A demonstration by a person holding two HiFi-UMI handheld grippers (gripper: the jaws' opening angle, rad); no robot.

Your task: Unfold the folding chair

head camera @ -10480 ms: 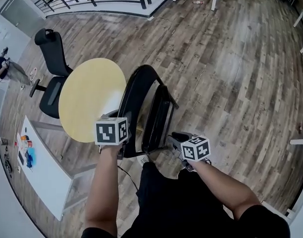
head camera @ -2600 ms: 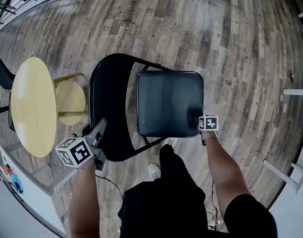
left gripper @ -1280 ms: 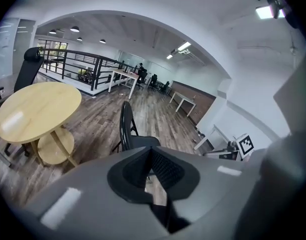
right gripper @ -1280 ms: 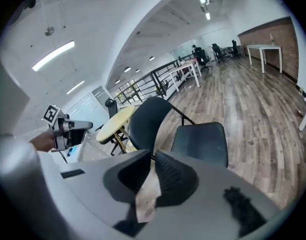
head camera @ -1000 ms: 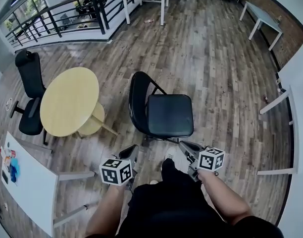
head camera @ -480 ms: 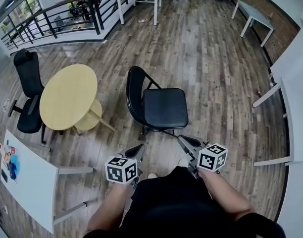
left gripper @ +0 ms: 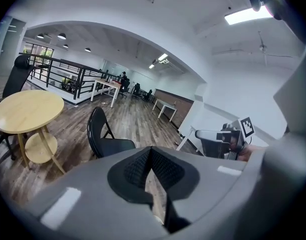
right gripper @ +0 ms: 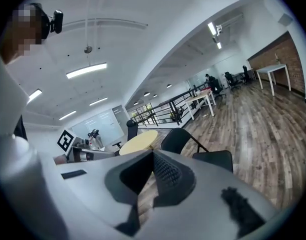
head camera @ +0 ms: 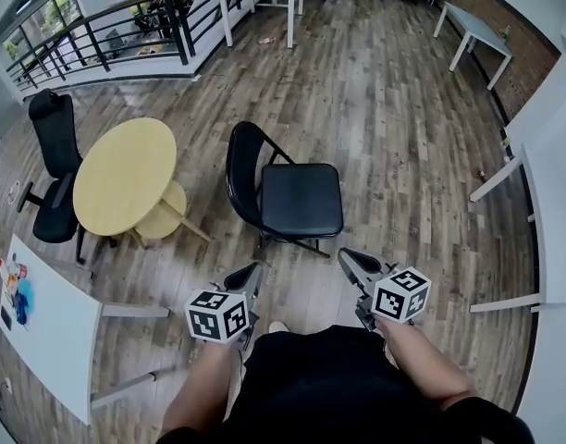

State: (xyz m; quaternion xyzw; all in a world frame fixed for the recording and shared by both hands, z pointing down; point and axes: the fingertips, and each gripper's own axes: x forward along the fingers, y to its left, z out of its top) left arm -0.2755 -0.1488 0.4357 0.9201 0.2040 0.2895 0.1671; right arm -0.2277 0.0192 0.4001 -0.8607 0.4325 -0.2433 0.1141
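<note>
Left gripper [head camera: 250, 272] jaws together, right gripper [head camera: 347, 256] jaws together, both empty, tilted slightly down

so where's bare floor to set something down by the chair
Bare floor lies open between the folding chair and the white table at right, and beyond the chair towards the railing. Crowded at left: the round table stands close beside the chair, an office chair behind it.

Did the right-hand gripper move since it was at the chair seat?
Yes. The right gripper has pulled back from the folding chair, down the head view; bare floor now shows between it and the seat's near edge.
</note>
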